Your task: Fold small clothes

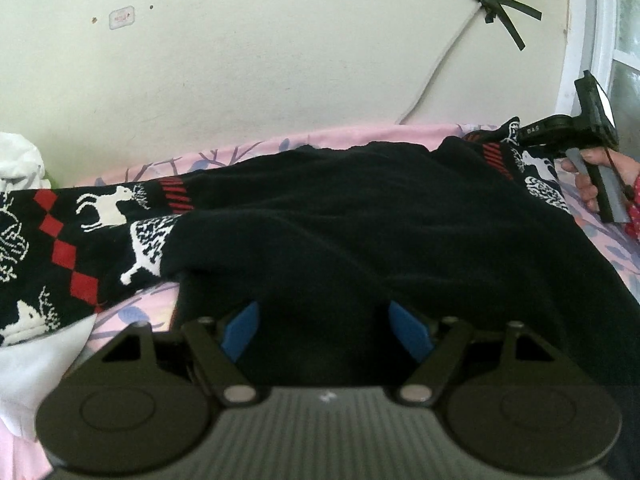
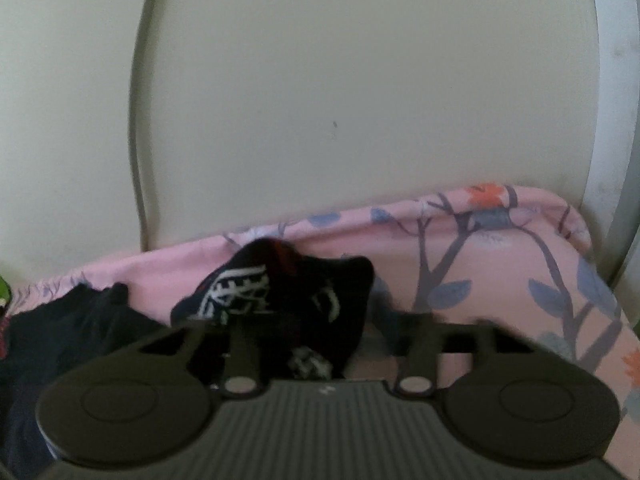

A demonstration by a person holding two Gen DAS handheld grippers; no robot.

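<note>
A black sweater [image 1: 360, 232] with white reindeer and red diamonds lies on the pink floral sheet [image 1: 240, 152]. Its patterned left sleeve [image 1: 92, 232] stretches out to the left. My left gripper [image 1: 324, 324] stands over the sweater's near hem with its blue pads [image 1: 240, 332] apart and black cloth between them. My right gripper shows in the left wrist view [image 1: 560, 136] at the far right, at the other sleeve. In the right wrist view the right gripper [image 2: 320, 344] is shut on the bunched patterned sleeve end [image 2: 280, 292]; its fingertips are hidden by the cloth.
A cream wall [image 1: 280, 60] rises right behind the bed, with a taped cable [image 1: 492, 0]. White cloth [image 1: 20, 160] lies at the far left and another white piece [image 1: 36, 364] near the left front. A window frame [image 1: 600, 40] stands at the right.
</note>
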